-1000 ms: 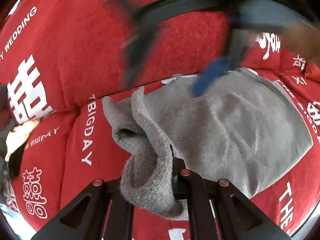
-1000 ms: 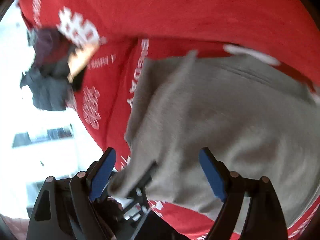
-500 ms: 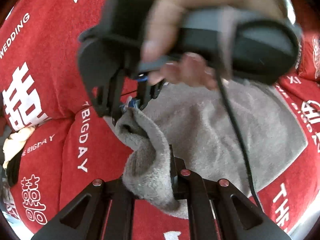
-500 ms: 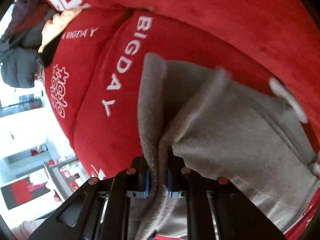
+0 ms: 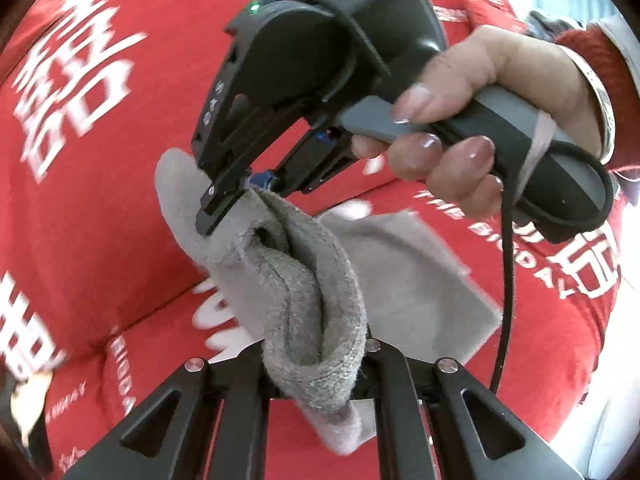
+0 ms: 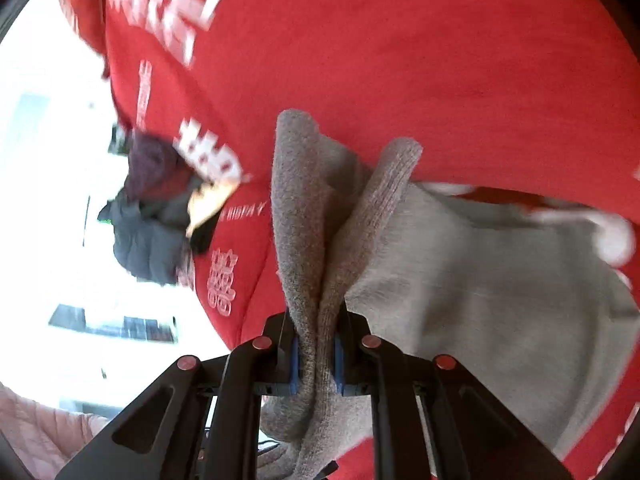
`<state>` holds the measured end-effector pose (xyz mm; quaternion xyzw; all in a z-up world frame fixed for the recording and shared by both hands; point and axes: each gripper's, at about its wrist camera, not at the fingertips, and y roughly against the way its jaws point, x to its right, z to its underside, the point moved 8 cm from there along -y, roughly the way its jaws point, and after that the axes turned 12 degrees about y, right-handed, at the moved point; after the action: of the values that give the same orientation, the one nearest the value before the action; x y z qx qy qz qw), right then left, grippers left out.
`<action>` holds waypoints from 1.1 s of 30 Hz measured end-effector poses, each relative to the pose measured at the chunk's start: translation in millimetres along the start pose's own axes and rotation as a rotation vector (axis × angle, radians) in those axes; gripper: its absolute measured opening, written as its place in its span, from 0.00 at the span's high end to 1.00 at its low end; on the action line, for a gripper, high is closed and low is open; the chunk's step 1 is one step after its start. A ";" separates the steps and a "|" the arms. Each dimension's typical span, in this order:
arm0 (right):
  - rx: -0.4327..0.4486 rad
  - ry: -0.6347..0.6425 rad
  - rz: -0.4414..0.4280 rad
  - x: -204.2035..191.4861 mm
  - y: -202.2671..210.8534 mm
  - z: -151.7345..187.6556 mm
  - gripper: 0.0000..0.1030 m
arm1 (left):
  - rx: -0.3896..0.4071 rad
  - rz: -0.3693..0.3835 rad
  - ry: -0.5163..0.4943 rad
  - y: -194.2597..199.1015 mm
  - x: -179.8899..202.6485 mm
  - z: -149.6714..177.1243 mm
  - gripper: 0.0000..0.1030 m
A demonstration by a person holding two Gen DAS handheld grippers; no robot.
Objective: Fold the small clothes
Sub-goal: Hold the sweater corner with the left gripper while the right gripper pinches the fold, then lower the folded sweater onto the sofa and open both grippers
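A small grey knit garment [image 5: 404, 276] hangs over a red sofa cover with white lettering [image 5: 96, 208]. My left gripper [image 5: 316, 368] is shut on a bunched edge of it at the bottom of the left wrist view. My right gripper [image 5: 244, 192], held in a hand, shows there too, shut on the garment's far corner. In the right wrist view my right gripper [image 6: 316, 364] is shut on two folded layers of the grey garment [image 6: 480, 288], which rise upright between its jaws and trail off to the right.
A pile of dark clothes [image 6: 148, 216] lies at the left end of the red sofa cover [image 6: 360, 60]. Beyond it is a bright white room. A pink quilted sleeve [image 6: 36, 436] shows at the lower left.
My right gripper came in open over the garment, shut on its far corner, and both grippers have since lifted the cloth up off the sofa.
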<state>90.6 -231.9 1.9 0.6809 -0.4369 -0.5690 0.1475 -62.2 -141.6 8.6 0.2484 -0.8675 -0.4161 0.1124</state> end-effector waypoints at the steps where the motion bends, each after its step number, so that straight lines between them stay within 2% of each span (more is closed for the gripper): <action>1: 0.027 -0.028 0.009 13.5 15.0 7.3 0.87 | -0.006 0.018 -0.013 -5.1 12.6 -1.8 0.90; 4: 0.086 -0.129 0.062 66.0 49.9 38.6 0.87 | -0.048 0.066 -0.057 -29.4 53.4 4.0 0.90; 6: 0.096 -0.201 0.089 102.7 61.8 59.1 0.87 | -0.091 0.086 -0.081 -49.2 77.5 13.4 0.90; 11: 0.050 -0.371 0.152 177.4 44.3 117.4 0.87 | -0.205 0.098 -0.124 -94.7 113.5 45.7 0.90; 14: 0.081 -0.403 0.122 185.7 40.5 125.2 0.87 | -0.228 0.083 -0.123 -102.5 119.3 52.8 0.90; 18: 0.130 -0.372 0.068 176.0 57.3 115.5 0.87 | -0.192 0.083 -0.105 -89.7 123.9 41.7 0.90; 20: 0.131 -0.341 0.086 174.2 64.9 112.8 0.87 | -0.177 0.078 -0.092 -82.4 124.7 34.9 0.90; 21: 0.115 -0.325 0.107 176.5 67.5 113.6 0.86 | -0.185 0.069 -0.078 -79.9 123.4 34.4 0.82; 22: 0.088 -0.312 0.139 179.1 67.3 114.4 0.85 | -0.200 0.071 -0.068 -81.3 123.1 35.7 0.58; 23: 0.053 -0.303 0.185 182.8 63.9 116.6 0.84 | -0.216 0.077 -0.056 -80.5 120.6 37.7 0.44; 24: 0.038 -0.304 0.208 174.3 53.7 112.8 0.79 | -0.212 0.073 -0.048 -77.5 115.7 38.0 0.25; 27: 0.027 -0.342 0.271 179.9 54.1 120.1 0.62 | -0.198 0.081 -0.075 -63.3 109.1 34.4 0.24; 30: 0.060 -0.400 0.272 177.1 63.9 129.7 0.62 | -0.216 0.087 -0.066 -46.7 91.1 38.1 0.24; 33: 0.094 -0.428 0.288 164.1 80.8 146.6 0.62 | -0.244 0.068 0.022 -38.1 54.5 40.6 0.24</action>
<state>-81.2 -360.0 -92.9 0.4818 -0.5767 -0.6522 0.0994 -112.1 -163.4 -47.2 0.2081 -0.8171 -0.5116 0.1655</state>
